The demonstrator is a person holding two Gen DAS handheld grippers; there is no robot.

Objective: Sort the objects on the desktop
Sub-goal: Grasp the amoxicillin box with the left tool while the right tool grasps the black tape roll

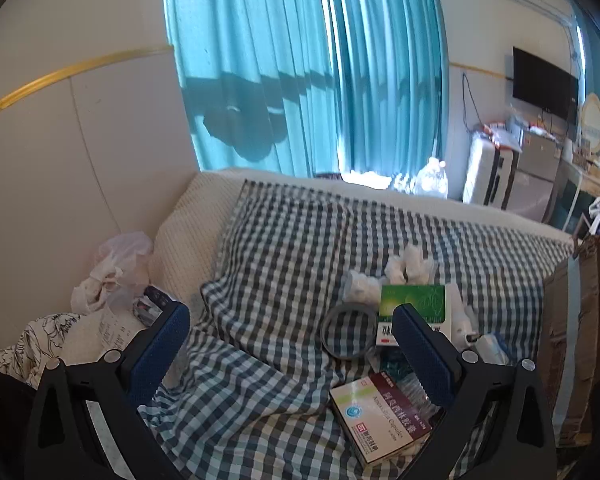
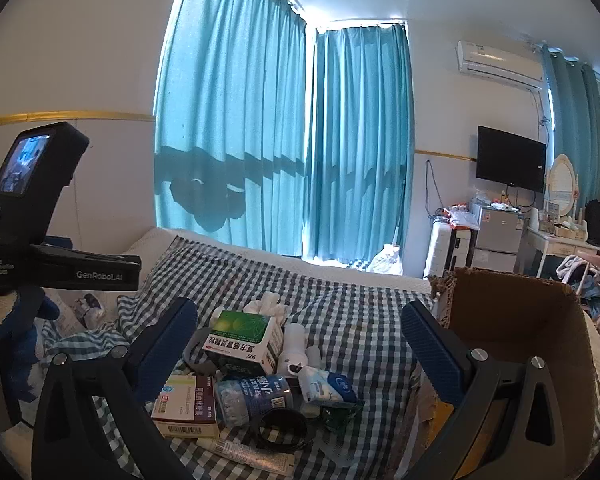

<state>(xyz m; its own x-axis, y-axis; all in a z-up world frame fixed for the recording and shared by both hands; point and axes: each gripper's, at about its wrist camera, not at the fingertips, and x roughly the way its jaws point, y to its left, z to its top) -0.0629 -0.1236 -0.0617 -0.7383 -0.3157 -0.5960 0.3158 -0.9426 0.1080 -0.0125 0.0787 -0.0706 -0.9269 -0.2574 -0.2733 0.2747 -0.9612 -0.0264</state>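
Both tools hang spread and empty over a bed covered by a blue-checked cloth (image 2: 352,320); the left hand-held gripper (image 1: 292,344) tips down at the pile from the bed's left side, jaws wide, nothing between the pads; the right hand-held gripper (image 2: 300,344) looks more level across the same heap, jaws just as wide, nothing pinched.

The clutter lies bunched near the bed's right edge, just beside an open cardboard box (image 2: 512,320) that stands against that edge; I take the box for the sorting bin. A green-topped medicine carton (image 2: 242,338) sits tallest in the pile; a maroon-and-white capsule carton (image 2: 188,406) lies flat nearer the grippers; a clear tub of cotton swabs (image 2: 252,396) lies on its side between them, touching a dark ring (image 2: 282,428); a white bottle (image 2: 292,344), a soft tissue packet (image 2: 328,388) and a flat white tube (image 2: 248,454) fill out the rest; balled white tissue (image 2: 266,304) rests behind.

The cartons look light and stiff but crushable; I would take them across the narrow faces, squeezing gently; the tub looks smooth and apt to roll, so grip it across its middle; the tissue packet is slack and slippery, best pinched at its bulk; the ring is thin, needing an edge grip; the soft bedding will give under any push.
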